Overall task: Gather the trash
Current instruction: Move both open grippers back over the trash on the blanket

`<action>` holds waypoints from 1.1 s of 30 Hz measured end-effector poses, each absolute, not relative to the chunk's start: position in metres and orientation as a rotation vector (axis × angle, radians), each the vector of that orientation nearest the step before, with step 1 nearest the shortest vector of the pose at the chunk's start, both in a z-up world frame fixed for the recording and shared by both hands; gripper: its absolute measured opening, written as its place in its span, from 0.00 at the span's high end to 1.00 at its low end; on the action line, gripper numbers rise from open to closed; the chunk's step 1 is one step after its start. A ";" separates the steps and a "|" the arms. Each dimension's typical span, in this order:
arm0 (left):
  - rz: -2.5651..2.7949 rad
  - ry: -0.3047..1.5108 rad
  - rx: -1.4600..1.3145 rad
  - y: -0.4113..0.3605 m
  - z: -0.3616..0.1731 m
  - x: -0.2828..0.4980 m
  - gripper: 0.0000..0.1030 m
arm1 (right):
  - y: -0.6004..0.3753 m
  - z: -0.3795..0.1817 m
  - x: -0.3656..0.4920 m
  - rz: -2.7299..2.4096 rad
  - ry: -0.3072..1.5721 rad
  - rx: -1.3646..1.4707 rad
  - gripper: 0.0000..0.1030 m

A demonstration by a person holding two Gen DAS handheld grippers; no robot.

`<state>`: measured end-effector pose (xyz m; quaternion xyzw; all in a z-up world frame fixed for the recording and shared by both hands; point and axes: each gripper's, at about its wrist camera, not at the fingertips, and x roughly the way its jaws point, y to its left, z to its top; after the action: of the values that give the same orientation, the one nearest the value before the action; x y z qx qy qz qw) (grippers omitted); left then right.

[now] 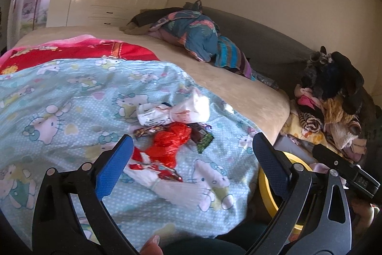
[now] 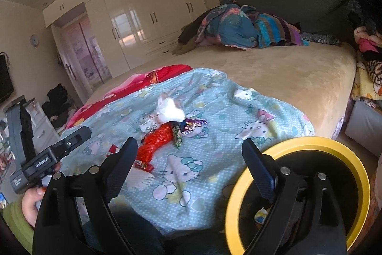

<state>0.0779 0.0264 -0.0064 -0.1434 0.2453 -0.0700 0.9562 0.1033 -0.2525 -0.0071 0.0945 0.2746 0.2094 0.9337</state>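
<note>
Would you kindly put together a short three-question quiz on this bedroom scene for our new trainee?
1. True or false: the left gripper is shut on the red plastic wrapper.
2. Which colour is the bin rim? A) green B) yellow C) white
3. Fill in: the trash pile lies on the ____-print blanket.

Key: 1 false, both grippers, including the right gripper, are open and empty. 2 B. 3 Hello Kitty.

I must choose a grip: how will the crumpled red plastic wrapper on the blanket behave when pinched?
The red wrapper looks thin and crinkled, so probably floppy and light. Its glossy film may slip. Neighbouring wrappers touch it and might drag along.
</note>
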 end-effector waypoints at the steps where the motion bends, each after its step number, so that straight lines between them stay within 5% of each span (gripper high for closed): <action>1: -0.133 0.500 -0.298 0.031 -0.007 0.078 0.11 | -0.249 -0.007 0.104 0.434 0.561 0.188 0.16; 16: -0.069 0.547 -0.354 0.074 -0.031 0.084 0.12 | -0.212 -0.006 0.134 0.473 0.582 0.132 0.15; 33: -0.140 0.617 -0.364 0.067 -0.053 0.102 0.46 | -0.155 -0.031 0.222 0.524 0.690 0.088 0.15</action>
<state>0.1015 0.0675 -0.0533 -0.1779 0.3018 -0.0683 0.9341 0.2223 -0.1549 -0.0315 0.0428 0.3342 0.2538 0.9067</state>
